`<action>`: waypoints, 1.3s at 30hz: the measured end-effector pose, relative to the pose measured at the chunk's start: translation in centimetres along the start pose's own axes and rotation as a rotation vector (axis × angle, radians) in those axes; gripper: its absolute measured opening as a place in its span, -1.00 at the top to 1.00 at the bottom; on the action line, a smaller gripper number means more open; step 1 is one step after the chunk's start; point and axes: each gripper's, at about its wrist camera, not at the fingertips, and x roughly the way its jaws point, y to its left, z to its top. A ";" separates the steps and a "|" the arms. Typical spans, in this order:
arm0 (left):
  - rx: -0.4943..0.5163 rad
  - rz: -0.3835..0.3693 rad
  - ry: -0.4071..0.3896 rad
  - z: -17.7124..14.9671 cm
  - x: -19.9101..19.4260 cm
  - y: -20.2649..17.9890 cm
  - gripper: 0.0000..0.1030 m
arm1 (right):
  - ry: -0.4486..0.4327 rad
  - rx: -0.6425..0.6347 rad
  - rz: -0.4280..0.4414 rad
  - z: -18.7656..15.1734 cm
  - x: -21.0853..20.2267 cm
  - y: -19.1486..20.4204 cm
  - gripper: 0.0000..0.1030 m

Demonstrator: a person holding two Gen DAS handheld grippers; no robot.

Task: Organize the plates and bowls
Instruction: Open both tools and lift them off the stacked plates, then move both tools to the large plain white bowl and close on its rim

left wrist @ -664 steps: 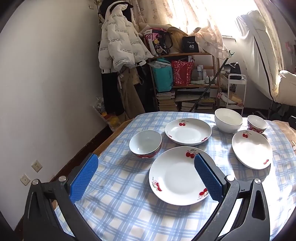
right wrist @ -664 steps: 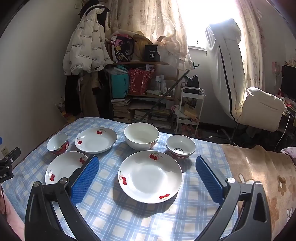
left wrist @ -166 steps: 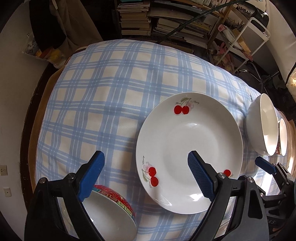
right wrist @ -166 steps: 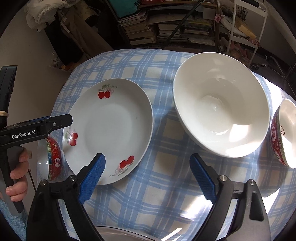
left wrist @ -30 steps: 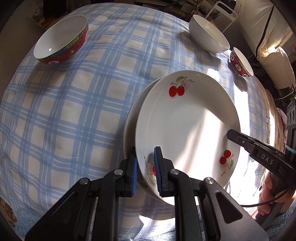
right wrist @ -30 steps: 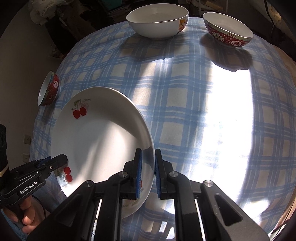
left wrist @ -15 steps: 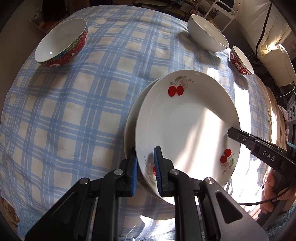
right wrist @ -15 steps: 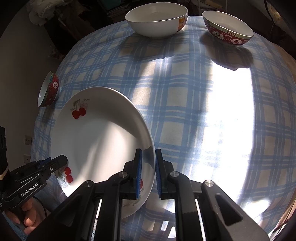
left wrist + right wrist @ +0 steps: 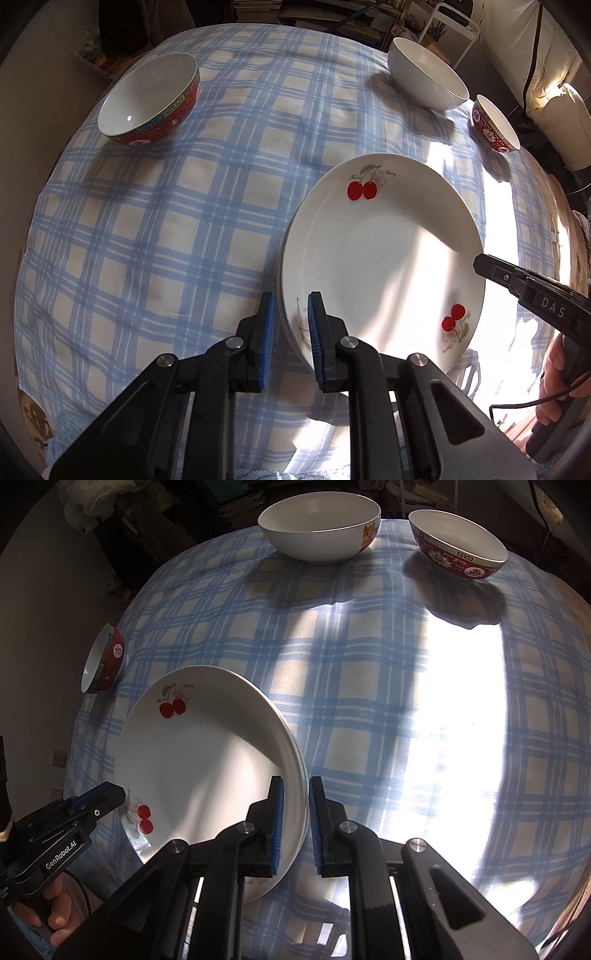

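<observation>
Two grippers are pinching opposite rims of the white cherry-print plate stack (image 9: 380,254): left gripper (image 9: 289,325) on its left edge, right gripper (image 9: 295,812) on its right, near the blue checked tablecloth (image 9: 184,221)'s front edge.

"DAS" in white letters on the right tool (image 9: 480,264). "GenRobot.AI" on the left tool (image 9: 110,794). Small script beside the cherries on the plate (image 9: 384,254), too small to read. Chinese character on red bowl (image 9: 105,659).
</observation>
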 end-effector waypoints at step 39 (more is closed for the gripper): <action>0.111 0.172 -0.175 12.3 -2.7 -4.4 -0.68 | -0.171 -0.101 -0.136 10.0 -4.0 -2.5 -0.92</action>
